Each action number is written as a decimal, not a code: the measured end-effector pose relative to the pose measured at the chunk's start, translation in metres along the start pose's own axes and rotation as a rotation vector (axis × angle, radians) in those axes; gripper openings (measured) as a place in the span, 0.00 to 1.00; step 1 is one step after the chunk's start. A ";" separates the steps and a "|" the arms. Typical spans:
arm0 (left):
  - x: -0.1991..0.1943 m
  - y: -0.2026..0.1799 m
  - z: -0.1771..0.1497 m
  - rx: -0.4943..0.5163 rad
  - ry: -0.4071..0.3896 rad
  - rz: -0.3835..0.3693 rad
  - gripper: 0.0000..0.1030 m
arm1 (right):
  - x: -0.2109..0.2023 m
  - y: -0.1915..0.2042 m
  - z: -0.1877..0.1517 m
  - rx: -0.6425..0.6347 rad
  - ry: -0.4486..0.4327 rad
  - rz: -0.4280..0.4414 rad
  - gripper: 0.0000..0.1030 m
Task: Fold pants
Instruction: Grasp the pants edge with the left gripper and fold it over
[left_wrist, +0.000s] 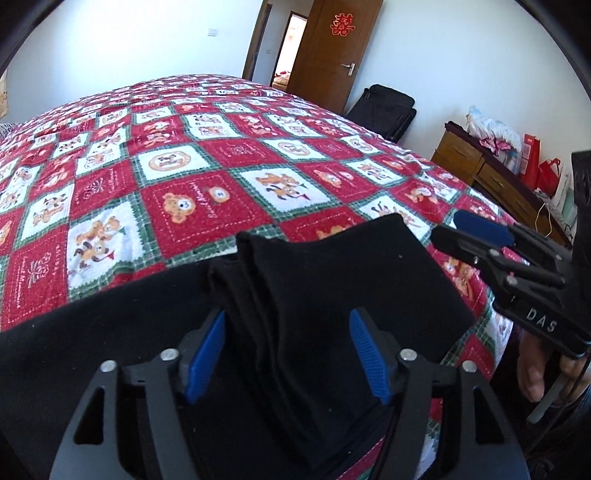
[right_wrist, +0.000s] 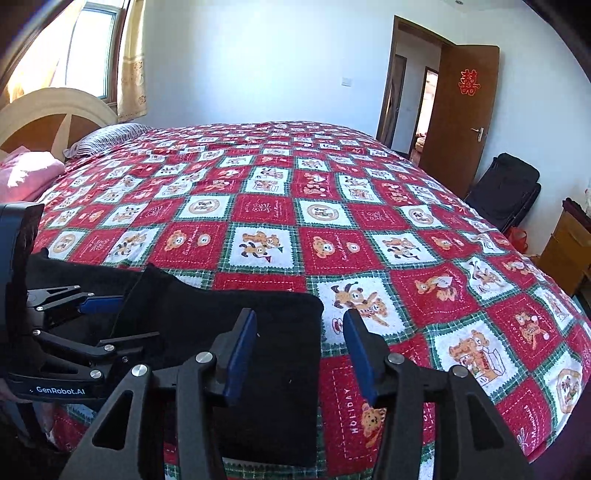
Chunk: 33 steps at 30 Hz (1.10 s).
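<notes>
The black pants (left_wrist: 314, 295) lie folded into a thick stack near the front edge of the bed; they also show in the right wrist view (right_wrist: 240, 332). My left gripper (left_wrist: 288, 354) is open, its blue pads (left_wrist: 207, 354) standing either side of a raised fold without pinching it. My right gripper (right_wrist: 301, 354) is open and empty, straddling the right edge of the pants. In the left wrist view the right gripper (left_wrist: 476, 232) hovers just right of the pants. In the right wrist view the left gripper (right_wrist: 99, 306) lies low over the pants' left part.
A red, white and green bear-patterned quilt (right_wrist: 332, 221) covers the bed. A pink blanket (right_wrist: 26, 173) and striped pillow (right_wrist: 107, 136) lie at the headboard. A black bag (right_wrist: 506, 188), wooden cabinet (left_wrist: 491, 177) and open door (right_wrist: 458, 118) stand beyond the bed.
</notes>
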<state>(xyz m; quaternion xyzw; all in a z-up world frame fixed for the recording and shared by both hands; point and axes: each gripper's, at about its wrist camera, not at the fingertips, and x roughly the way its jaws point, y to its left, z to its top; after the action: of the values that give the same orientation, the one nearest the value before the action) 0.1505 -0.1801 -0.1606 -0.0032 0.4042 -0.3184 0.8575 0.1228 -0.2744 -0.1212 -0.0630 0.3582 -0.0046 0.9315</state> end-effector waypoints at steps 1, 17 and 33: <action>0.000 0.000 0.000 0.003 0.002 0.005 0.48 | 0.001 0.000 0.000 0.003 -0.002 -0.004 0.50; 0.005 0.002 -0.001 -0.057 -0.005 -0.040 0.30 | 0.000 0.008 -0.004 -0.027 -0.026 -0.071 0.52; -0.029 0.010 0.001 -0.082 -0.083 -0.067 0.11 | 0.000 0.005 -0.005 -0.005 -0.034 -0.083 0.53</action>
<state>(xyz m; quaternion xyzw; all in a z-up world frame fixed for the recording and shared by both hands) 0.1431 -0.1565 -0.1419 -0.0650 0.3804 -0.3298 0.8616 0.1190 -0.2703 -0.1250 -0.0803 0.3392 -0.0414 0.9364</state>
